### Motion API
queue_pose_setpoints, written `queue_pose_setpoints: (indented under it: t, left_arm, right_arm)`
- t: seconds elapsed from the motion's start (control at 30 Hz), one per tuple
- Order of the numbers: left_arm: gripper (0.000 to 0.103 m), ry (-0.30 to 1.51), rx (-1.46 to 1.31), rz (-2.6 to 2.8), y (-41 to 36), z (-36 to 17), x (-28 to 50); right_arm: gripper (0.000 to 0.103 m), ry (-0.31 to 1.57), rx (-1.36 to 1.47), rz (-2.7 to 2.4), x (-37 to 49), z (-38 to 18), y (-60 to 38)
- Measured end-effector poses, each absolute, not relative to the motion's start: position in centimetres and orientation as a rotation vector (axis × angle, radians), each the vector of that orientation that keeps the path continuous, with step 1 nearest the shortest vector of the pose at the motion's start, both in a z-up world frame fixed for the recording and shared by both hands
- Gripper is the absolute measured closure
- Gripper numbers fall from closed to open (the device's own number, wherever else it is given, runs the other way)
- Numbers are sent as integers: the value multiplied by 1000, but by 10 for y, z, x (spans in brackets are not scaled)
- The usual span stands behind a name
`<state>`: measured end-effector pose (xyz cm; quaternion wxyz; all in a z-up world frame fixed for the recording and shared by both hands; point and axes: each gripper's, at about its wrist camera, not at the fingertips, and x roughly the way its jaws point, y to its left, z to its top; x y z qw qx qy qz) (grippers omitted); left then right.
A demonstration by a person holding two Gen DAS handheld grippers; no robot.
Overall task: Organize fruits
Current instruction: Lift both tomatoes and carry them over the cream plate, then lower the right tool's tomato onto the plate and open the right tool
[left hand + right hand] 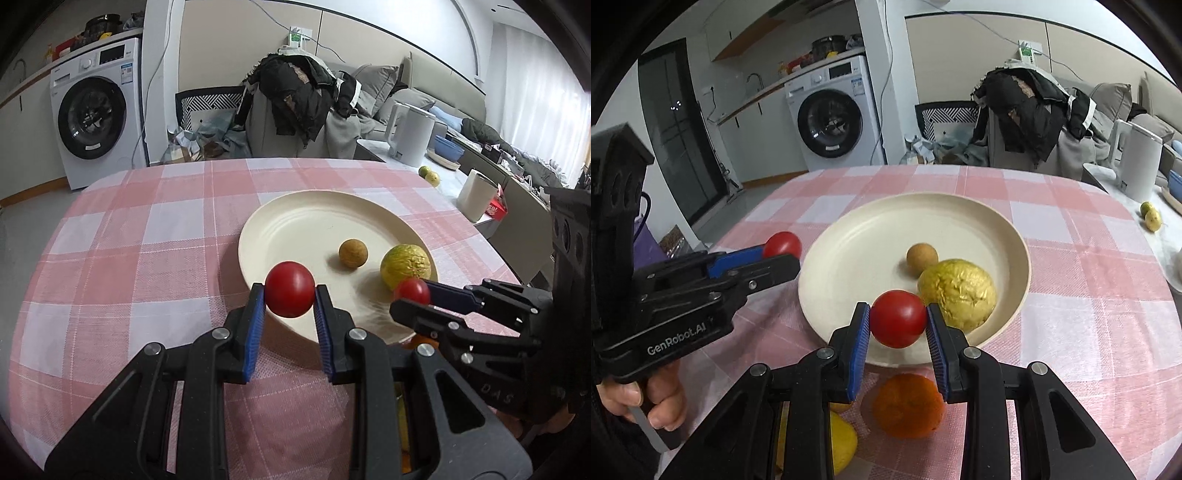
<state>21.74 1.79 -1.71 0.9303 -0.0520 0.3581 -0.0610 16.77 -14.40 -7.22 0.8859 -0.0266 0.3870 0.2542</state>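
right wrist view, each tool (pixel 898 325) clamping a tomato (pixel 897 323), orange (pixel 908 404) beneath, plate (pixel 849 258)

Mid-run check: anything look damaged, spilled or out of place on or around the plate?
Nothing spilled. The yellow fruit on the plate has wrinkled, dented skin, unlike the smooth small brown fruit beside it. An orange still lies on the tablecloth, off the plate.

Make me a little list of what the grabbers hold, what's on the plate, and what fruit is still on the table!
left gripper: shut on a red tomato
right gripper: shut on another red tomato
plate: small brown fruit, wrinkly yellow fruit
tablecloth: orange and yellow fruit near the plate
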Motion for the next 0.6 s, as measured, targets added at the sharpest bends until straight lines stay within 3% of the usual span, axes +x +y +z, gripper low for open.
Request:
queue_pose_setpoints:
  t: [0.6]
  left_arm:
    - [79, 769, -89, -112, 16, -39, 237]
  right_arm:
    - [72, 838, -42, 505, 173, -80, -143]
